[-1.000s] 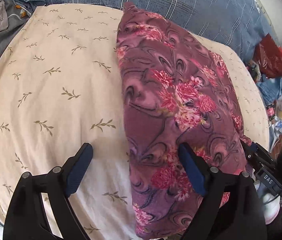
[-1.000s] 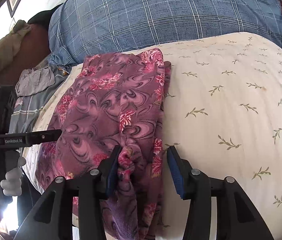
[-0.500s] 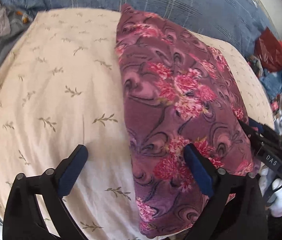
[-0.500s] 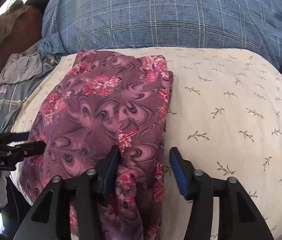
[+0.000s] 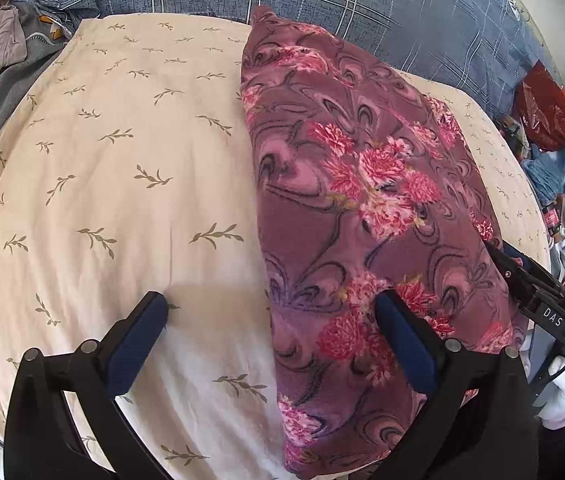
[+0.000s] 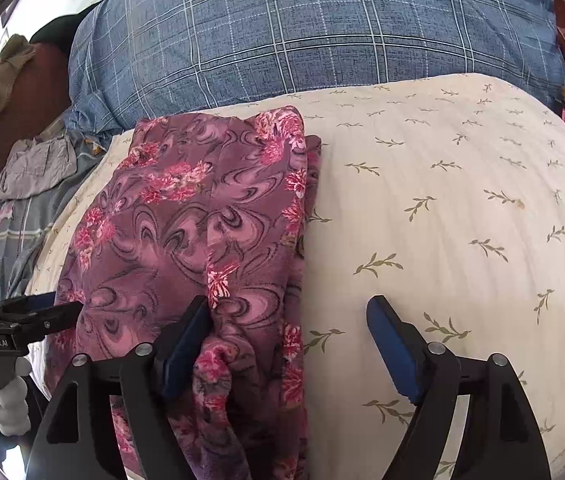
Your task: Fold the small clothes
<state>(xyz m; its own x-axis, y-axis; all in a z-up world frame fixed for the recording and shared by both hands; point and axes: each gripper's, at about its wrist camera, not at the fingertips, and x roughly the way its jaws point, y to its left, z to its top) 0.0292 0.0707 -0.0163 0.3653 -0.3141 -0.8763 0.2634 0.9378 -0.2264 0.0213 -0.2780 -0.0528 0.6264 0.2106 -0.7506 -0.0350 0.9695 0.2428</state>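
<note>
Floral garment [image 5: 362,208] lies lengthwise on the bed [image 5: 122,160], running away from both claws; left claw [image 5: 272,330] gapes, right claw [image 6: 288,334] has just been opening, its near end loose between.

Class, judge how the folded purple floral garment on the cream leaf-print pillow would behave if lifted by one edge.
The purple floral garment would probably flop and unfold: its layers lie soft and bunched near the right hand-held gripper. It looks light, since it barely dents the cream pillow. The fleecy-looking surface likely resists sliding.
</note>
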